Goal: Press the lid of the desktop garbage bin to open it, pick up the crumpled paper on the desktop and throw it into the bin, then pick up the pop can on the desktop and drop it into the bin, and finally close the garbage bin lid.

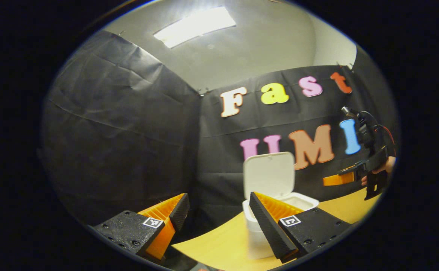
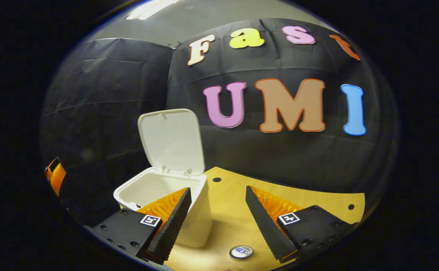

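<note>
I hold both grippers above the wooden desktop [image 2: 238, 210] in the booth, each spread wide and carrying nothing. In the right gripper view, my right gripper [image 2: 216, 201] hangs with its fingers well apart over the table, its left finger in front of the near corner of the white garbage bin [image 2: 196, 222]. The bin stands on the desktop with its lid [image 2: 171, 141] flipped up and upright at the back, hinged to the rear rim, and the white interior open to view; what lies inside I cannot tell. The silver top of the pop can [image 2: 241, 251] shows on the table just below and between my right gripper's fingers, near the bin's base. In the left gripper view, my left gripper [image 1: 219, 205] is likewise wide open and empty, its right finger crossing in front of the same bin [image 1: 258, 241], whose raised lid [image 1: 269, 174] stands against the black cloth wall. Farther off at the right edge of that view, the other gripper [image 1: 362, 169] is held up in a hand [image 1: 386, 165] above the desktop [image 1: 219, 244], well apart from the bin. A ceiling light [image 1: 195, 26] glows overhead.
</note>
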`<act>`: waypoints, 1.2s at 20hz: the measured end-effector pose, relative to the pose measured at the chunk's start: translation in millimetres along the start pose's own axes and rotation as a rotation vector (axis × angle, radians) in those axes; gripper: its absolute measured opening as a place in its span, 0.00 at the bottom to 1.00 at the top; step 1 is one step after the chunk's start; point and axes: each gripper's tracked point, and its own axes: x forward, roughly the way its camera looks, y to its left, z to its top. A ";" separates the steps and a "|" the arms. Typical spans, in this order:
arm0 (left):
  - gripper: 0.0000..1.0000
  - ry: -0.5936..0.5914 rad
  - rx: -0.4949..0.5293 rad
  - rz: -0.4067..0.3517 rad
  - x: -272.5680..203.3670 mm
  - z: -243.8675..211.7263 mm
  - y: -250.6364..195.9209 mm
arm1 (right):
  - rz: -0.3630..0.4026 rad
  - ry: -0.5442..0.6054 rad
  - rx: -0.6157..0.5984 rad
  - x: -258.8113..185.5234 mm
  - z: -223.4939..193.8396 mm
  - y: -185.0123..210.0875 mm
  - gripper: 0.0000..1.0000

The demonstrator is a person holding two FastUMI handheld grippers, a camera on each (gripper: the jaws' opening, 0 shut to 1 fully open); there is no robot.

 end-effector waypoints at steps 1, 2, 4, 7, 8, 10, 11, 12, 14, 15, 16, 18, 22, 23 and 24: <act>0.96 -0.010 -0.027 -0.084 9.6 1.0 -30.5 | -0.060 -0.002 0.010 -14.2 -3.4 -24.3 0.97; 0.96 -0.016 -0.054 -0.167 17.1 2.0 -60.9 | -0.119 -0.001 0.023 -30.7 -9.1 -47.8 0.97; 1.00 -0.023 -0.101 -0.323 26.8 2.9 -118.3 | -0.236 0.002 0.058 -68.6 -21.3 -91.5 0.98; 1.00 -0.015 -0.153 -0.517 28.0 -4.1 -194.9 | -0.406 0.006 0.116 -131.2 -42.4 -145.7 0.97; 0.95 -0.004 -0.163 -0.567 26.0 -11.6 -216.6 | -0.460 0.008 0.132 -154.4 -49.9 -159.7 0.97; 1.00 0.027 -0.176 -0.644 22.5 -32.4 -251.7 | -0.562 0.010 0.159 -199.3 -63.4 -181.2 0.97; 1.00 0.046 -0.182 -0.665 22.4 -45.8 -266.1 | -0.607 0.006 0.172 -221.9 -69.3 -188.0 0.95; 0.95 0.070 -0.193 -0.678 22.0 -61.0 -279.8 | -0.645 -0.002 0.185 -242.8 -73.5 -191.7 0.97; 0.99 0.145 -0.196 -0.689 22.5 -101.7 -304.5 | -0.713 -0.023 0.225 -278.8 -77.2 -197.1 0.97; 0.96 0.179 -0.183 -0.686 23.2 -122.6 -312.2 | -0.748 -0.033 0.257 -294.2 -82.3 -197.5 0.97; 0.95 0.208 -0.163 -0.686 25.3 -142.6 -319.4 | -0.786 -0.044 0.294 -309.2 -86.5 -197.2 0.97; 0.96 0.259 -0.117 -0.679 29.0 -177.2 -330.5 | -0.858 -0.076 0.365 -341.2 -97.2 -196.7 0.97; 1.00 0.366 -0.105 -0.671 27.3 -237.2 -344.7 | -0.995 -0.123 0.448 -392.8 -111.4 -197.8 0.96; 0.96 0.398 -0.097 -0.661 26.6 -252.4 -346.5 | -1.026 -0.131 0.471 -403.4 -114.7 -199.1 0.96; 0.96 0.430 -0.090 -0.655 25.2 -265.8 -346.6 | -1.048 -0.133 0.495 -414.1 -118.8 -199.7 0.96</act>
